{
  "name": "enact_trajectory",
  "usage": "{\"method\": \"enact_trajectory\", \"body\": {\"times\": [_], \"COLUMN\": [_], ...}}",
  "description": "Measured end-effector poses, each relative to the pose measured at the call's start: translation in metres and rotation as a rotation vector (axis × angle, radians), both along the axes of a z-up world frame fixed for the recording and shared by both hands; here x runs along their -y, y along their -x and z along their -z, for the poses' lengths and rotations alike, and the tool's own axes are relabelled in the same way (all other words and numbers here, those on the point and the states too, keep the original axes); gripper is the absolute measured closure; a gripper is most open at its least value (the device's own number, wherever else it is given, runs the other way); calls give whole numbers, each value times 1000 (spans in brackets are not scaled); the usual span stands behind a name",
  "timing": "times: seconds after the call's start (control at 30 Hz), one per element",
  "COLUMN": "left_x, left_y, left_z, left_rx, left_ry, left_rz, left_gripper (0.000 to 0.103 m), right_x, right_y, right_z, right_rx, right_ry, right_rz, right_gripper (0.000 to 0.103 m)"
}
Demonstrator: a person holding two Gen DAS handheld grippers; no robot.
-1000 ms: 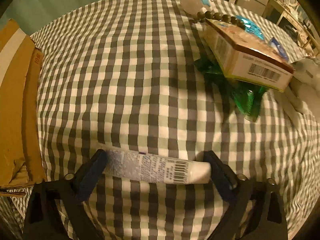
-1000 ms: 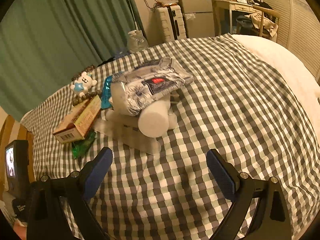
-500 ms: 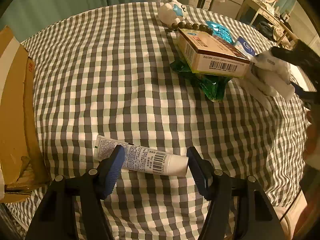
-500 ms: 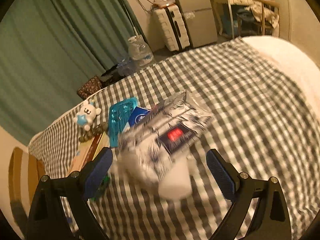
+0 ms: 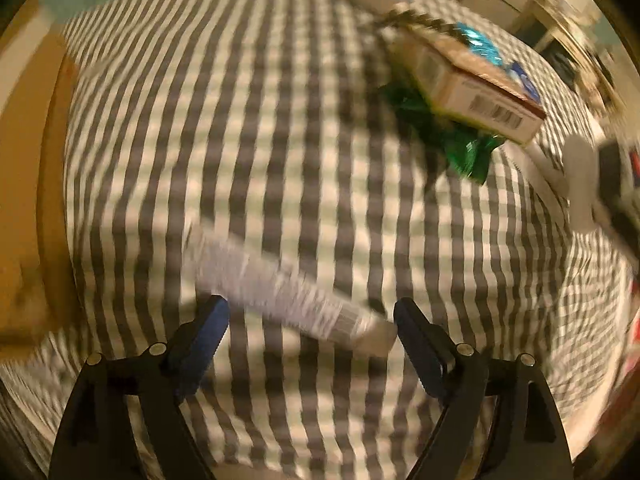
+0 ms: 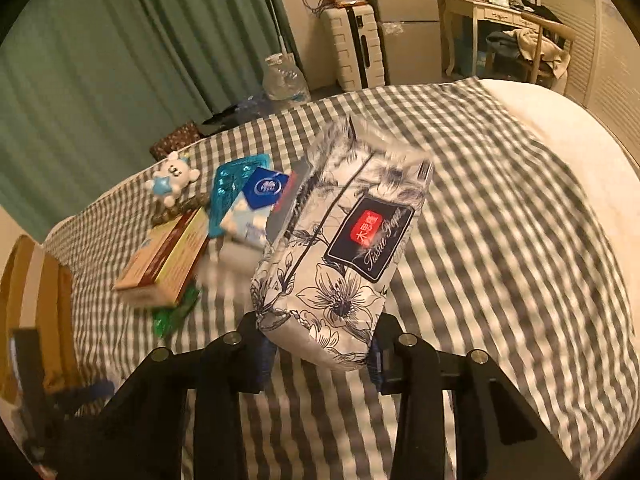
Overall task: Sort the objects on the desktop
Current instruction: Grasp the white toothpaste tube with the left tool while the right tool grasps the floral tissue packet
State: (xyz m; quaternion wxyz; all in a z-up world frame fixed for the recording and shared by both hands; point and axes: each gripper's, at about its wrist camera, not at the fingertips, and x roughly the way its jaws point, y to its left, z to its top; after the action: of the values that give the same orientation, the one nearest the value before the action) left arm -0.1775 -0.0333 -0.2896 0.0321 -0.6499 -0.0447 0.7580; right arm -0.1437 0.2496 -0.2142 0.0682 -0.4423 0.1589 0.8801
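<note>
Since a second ago your left claw [image 5: 310, 330] has let go and now stands wide around the tube [image 5: 288, 292] lying on the checked bed [image 5: 280, 120], while your right claw [image 6: 322, 354] has clamped the tissue pack [image 6: 340, 264], lifted clear.

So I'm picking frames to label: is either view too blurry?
Left wrist view: heavy motion blur; checked cloth streaks, tube print unreadable. Right wrist view: tissue pack fairly sharp, boxes at left smeared; dim, warm light in both.
</note>
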Motion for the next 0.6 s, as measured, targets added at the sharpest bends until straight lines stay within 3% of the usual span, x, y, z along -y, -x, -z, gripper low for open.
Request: {"method": "enact_trajectory", "body": {"times": [0.23, 0.37, 0.43, 0.47, 0.5, 0.53, 0.6], "left_x": [29, 30, 27, 27, 28, 32, 40], "left_y": [3, 13, 16, 16, 15, 14, 12], "left_z": [6, 2, -1, -3, -7, -11, -15], "left_rx": [38, -6, -24, -34, -45, -56, -57], "left_ry": [-87, -56, -36, -46, -73, -133, -261], "left_rz": [-131, -158, -119, -96, -73, -55, -41], "left_gripper": [16, 18, 33, 36, 47, 63, 78], "right_x": [14, 13, 11, 10, 8, 5, -3], "right_y": [-24, -19, -17, -16, -18, -20, -24], "right_z": [-13, -10, -4, -2, -2, -2, -5], "right_rx": [-23, -16, -9, -8, -16, -32, -64], "right_ry": [-36, -40, -31, -29, -25, -13, 45], "right_rz": [-13, -20, -19, -19, -16, -12, 1], "right_gripper": [67, 67, 67, 67, 69, 70, 72]}}
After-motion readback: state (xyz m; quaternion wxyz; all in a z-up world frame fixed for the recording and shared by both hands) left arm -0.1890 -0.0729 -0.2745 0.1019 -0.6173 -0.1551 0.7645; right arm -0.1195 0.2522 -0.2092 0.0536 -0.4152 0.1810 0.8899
